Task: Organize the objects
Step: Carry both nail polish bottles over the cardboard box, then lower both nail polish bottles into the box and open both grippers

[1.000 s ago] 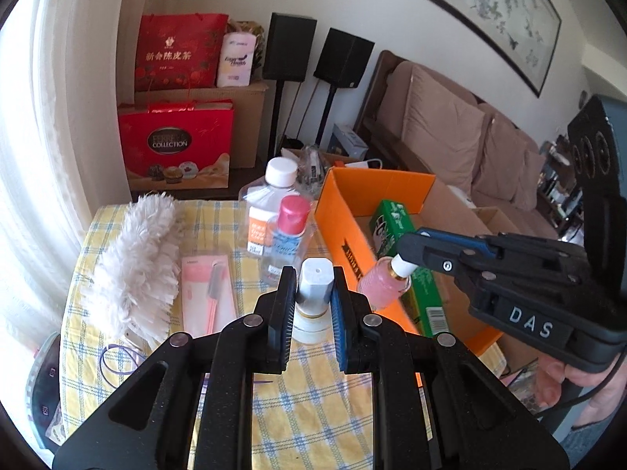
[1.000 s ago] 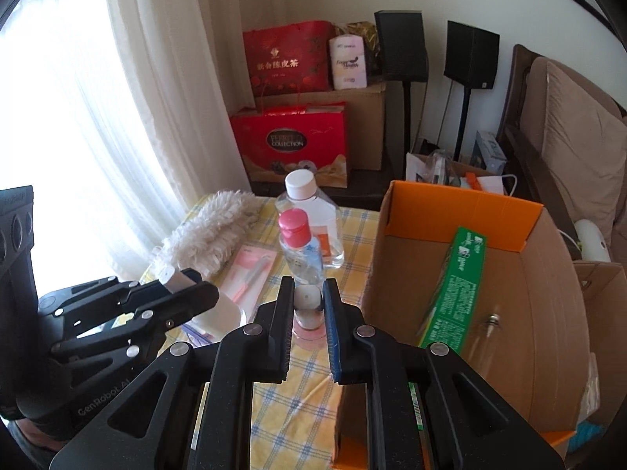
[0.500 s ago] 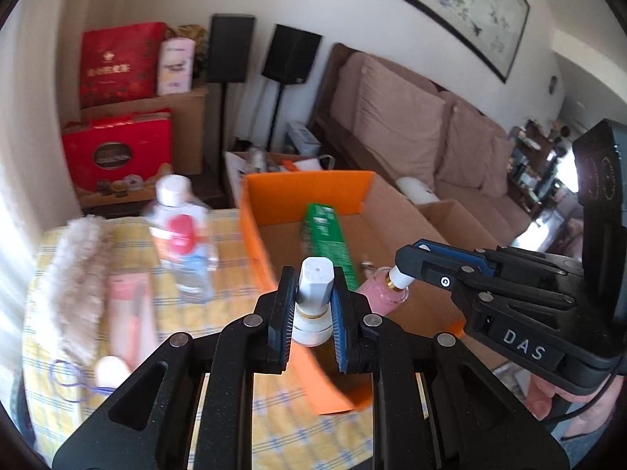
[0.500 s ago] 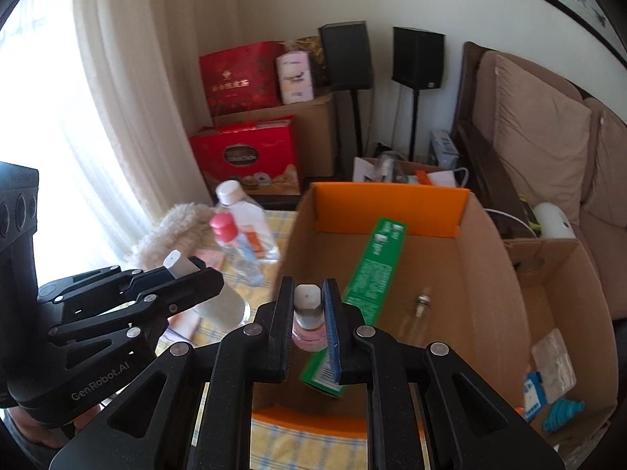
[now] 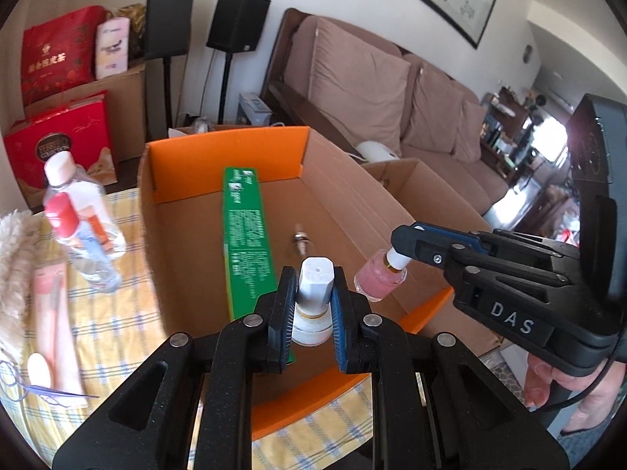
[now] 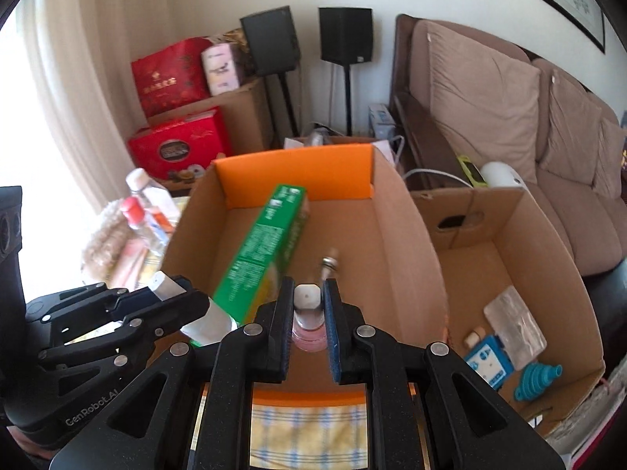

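Note:
My left gripper point(image 5: 311, 291) is shut on a white bottle point(image 5: 314, 301) with a white cap, held above the near part of the orange-rimmed cardboard box point(image 5: 227, 160). My right gripper point(image 6: 307, 305) is shut on a small pink bottle point(image 6: 309, 331) by its white cap, also above the box point(image 6: 395, 211); it shows in the left wrist view point(image 5: 380, 278) too. The white bottle shows in the right wrist view point(image 6: 205, 323). A long green box point(image 5: 245, 231) and a small glass vial point(image 5: 299, 239) lie inside the cardboard box.
Two clear bottles point(image 5: 78, 227), a fluffy white duster point(image 5: 15, 266) and a pink packet point(image 5: 55, 313) are on the yellow checked tablecloth point(image 5: 113, 325) at left. A second open carton point(image 6: 521, 274) with small items stands right of the box. A sofa point(image 5: 392, 90) is behind.
Both grippers have carried their bottles from above the tablecloth rightward to above the inside of the cardboard box. Both stay shut.

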Available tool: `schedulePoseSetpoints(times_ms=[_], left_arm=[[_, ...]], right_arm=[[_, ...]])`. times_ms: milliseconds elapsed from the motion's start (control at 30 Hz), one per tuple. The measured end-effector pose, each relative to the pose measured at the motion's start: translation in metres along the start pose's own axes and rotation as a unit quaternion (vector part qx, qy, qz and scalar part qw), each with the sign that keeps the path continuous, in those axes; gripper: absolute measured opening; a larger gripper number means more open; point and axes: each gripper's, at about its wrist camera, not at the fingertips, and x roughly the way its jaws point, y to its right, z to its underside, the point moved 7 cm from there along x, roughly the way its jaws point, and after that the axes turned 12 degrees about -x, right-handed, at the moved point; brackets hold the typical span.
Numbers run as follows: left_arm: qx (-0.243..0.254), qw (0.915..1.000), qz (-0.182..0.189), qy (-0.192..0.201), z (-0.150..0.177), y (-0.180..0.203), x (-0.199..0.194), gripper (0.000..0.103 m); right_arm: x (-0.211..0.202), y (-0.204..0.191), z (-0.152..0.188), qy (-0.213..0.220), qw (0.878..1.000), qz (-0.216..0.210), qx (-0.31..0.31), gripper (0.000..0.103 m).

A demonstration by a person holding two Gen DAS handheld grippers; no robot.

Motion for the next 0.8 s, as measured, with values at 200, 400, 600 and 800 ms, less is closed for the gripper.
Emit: schedulePoseSetpoints(times_ms=[200,400,600,800], left_arm=[[0.017,0.9995,-0.012,-0.024,0.015,0.012,0.023,0.016],[0.037,0.9978,-0.032,-0.044,0.032,0.012,0.041,0.016],[0.042,0.9967,-0.04,-0.057,0.048,0.005,0.05,0.015],[0.045,0.996,-0.05,-0.059,0.047,0.005,0.046,0.029]], right_arm=[[0.017,0.013,0.018,-0.023,1.0,0.006,0.009,0.014],[0.035,0.014,0.033,-0.048,0.999,0.002,0.008,0.014],[0.049,0.009,0.045,-0.073,0.997,-0.002,-0.002,0.014],[0.049,0.007,0.045,-0.085,0.996,-0.018,-0.003,0.015]])
